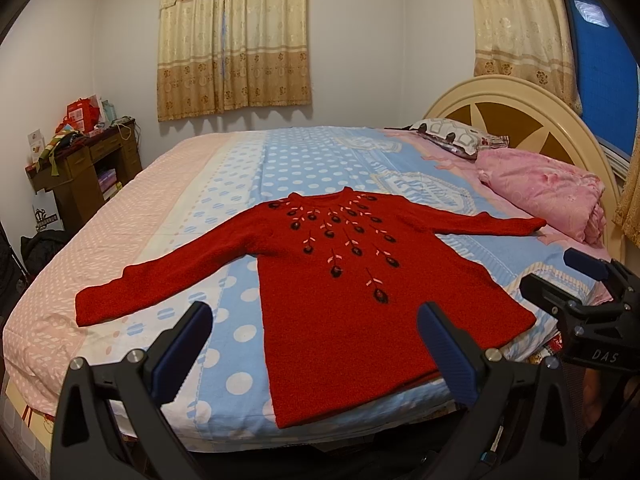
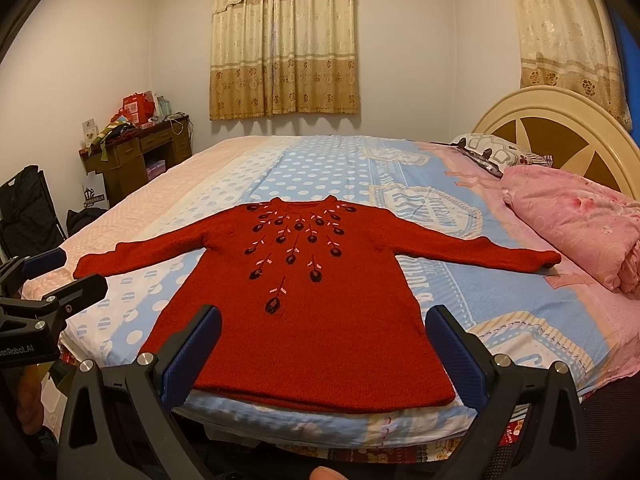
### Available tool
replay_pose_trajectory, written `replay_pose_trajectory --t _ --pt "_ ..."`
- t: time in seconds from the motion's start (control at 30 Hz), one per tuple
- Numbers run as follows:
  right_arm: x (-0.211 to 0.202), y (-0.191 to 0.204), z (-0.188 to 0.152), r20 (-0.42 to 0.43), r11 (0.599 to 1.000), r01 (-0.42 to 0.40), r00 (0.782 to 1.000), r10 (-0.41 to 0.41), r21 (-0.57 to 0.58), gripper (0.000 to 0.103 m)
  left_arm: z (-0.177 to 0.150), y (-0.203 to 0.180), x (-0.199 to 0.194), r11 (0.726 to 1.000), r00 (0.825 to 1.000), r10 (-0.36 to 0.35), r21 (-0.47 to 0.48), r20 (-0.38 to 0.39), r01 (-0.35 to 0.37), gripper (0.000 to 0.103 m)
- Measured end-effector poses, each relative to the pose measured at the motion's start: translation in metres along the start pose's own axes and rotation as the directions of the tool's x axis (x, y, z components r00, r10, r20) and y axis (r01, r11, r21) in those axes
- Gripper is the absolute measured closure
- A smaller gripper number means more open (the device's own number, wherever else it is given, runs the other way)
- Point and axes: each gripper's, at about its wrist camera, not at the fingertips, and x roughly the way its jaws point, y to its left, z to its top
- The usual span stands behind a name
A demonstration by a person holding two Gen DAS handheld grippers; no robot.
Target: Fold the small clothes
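A wide bed [image 1: 168, 184] fills most of both views, covered by a sheet with pale pink dotted panels on one side and blue panels with white dots in the middle. A rounded cream headboard [image 1: 520, 120] with brown wedge insets stands at its far right end. Two sets of beige patterned curtains [image 1: 234, 36] hang on the white wall behind the bed. A folded pink quilt [image 1: 544, 192] lies against the headboard, with a patterned pillow [image 1: 452, 136] just beyond it. In the far left corner stands a dark wooden desk [image 1: 86, 168] piled with red boxes and small clutter.

The red sweater [image 1: 360, 300] lies flat, front up, near the bed's closest edge, over the blue dotted part of the sheet. Both sleeves are stretched straight out to the sides, the neckline points toward the far wall, and the hem reaches the mattress edge. Dark embroidered flowers with pink leaves fan down from the collar.

The left gripper [image 1: 316, 352] hovers at the near edge, its blue-padded fingers spread wide with nothing between them, framing the left part of the hem. The right gripper [image 2: 324, 354] is likewise spread wide and holds nothing, framing the hem from a spot further right. Neither one touches the sweater
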Motion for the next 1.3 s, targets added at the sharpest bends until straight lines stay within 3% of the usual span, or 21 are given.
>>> replay_pose_trajectory --t 1.3 --pt "0.0013 0.0027 -0.0025 -0.008 1.000 -0.001 1.000 0.001 -0.004 0.001 0.0012 -0.0010 -0.0024 1.000 1.000 0.001 0.001 -0.002 -0.001 0.000"
